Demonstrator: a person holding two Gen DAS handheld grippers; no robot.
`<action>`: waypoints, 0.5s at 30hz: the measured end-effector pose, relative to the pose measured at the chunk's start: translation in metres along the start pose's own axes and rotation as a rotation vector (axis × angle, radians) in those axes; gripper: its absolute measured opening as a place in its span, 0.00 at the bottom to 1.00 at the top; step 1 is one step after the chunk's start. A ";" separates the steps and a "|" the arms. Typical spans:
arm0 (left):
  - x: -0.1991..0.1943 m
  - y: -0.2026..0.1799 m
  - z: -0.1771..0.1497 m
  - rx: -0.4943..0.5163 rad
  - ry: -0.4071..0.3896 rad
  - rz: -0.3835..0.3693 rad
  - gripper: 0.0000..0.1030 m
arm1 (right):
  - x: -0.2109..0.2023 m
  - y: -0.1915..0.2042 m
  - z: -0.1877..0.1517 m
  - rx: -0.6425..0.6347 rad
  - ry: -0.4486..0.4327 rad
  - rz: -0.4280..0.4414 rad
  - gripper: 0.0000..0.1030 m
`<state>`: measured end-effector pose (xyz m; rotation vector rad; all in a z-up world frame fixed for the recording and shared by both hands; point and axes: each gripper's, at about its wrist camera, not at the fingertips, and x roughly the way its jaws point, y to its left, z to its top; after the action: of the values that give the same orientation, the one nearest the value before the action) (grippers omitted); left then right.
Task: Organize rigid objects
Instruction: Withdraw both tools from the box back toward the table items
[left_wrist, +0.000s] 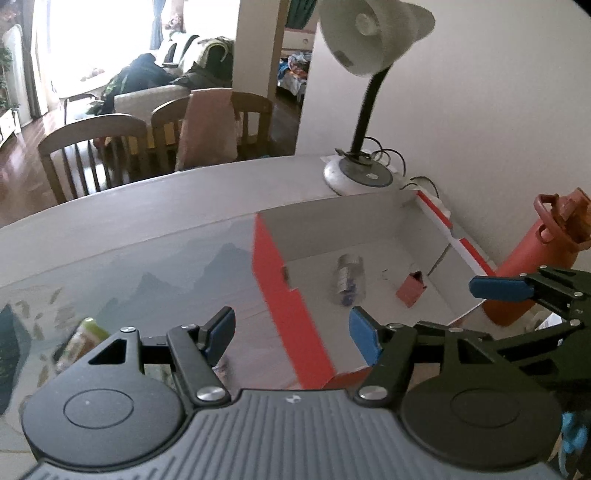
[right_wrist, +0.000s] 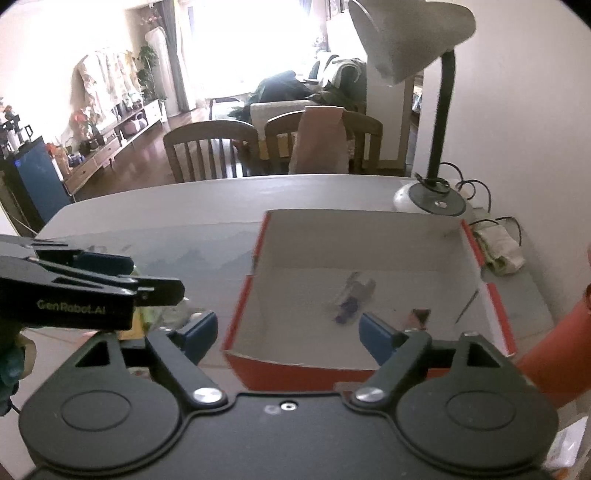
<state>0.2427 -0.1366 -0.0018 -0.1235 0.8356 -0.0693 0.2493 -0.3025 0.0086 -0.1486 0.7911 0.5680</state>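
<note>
both the left gripper (left_wrist: 291, 334) and right gripper (right_wrist: 286, 332) hang with jaws apart and hold nothing above the near edge of the red-sided box (right_wrist: 243, 306), where a small bottle (left_wrist: 349, 278) and a little red item (left_wrist: 410, 290) lie, a desk lamp (left_wrist: 364, 110) behind it.

You are working in a lived-in home, at a dining table that opens onto a living room. Two wooden chairs (right_wrist: 210, 147) stand at the far edge of the surface (right_wrist: 184, 206), one with a pinkish cloth (right_wrist: 319, 138) draped over its back. Behind them a sofa (right_wrist: 280, 107) is heaped with dark coats in front of a bright curtained window (right_wrist: 251, 40). Along the left wall you see a low media cabinet (right_wrist: 110, 144) with flowers and ornaments, a tall potted plant (right_wrist: 147, 70) and hanging clothes (right_wrist: 107, 81). A white desk lamp (left_wrist: 364, 92) stands on the surface by the wall, its cords trailing behind.
</note>
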 end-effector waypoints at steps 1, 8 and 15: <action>-0.004 0.005 -0.003 -0.005 0.000 0.003 0.69 | -0.002 0.004 -0.001 0.003 -0.006 0.003 0.83; -0.033 0.043 -0.026 0.002 -0.021 0.015 0.74 | -0.010 0.040 -0.012 0.032 -0.055 0.042 0.87; -0.056 0.083 -0.046 -0.012 -0.038 0.006 0.77 | -0.015 0.079 -0.022 0.011 -0.114 0.077 0.92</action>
<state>0.1721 -0.0517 -0.0025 -0.1331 0.7981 -0.0559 0.1845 -0.2502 0.0100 -0.0753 0.6908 0.6394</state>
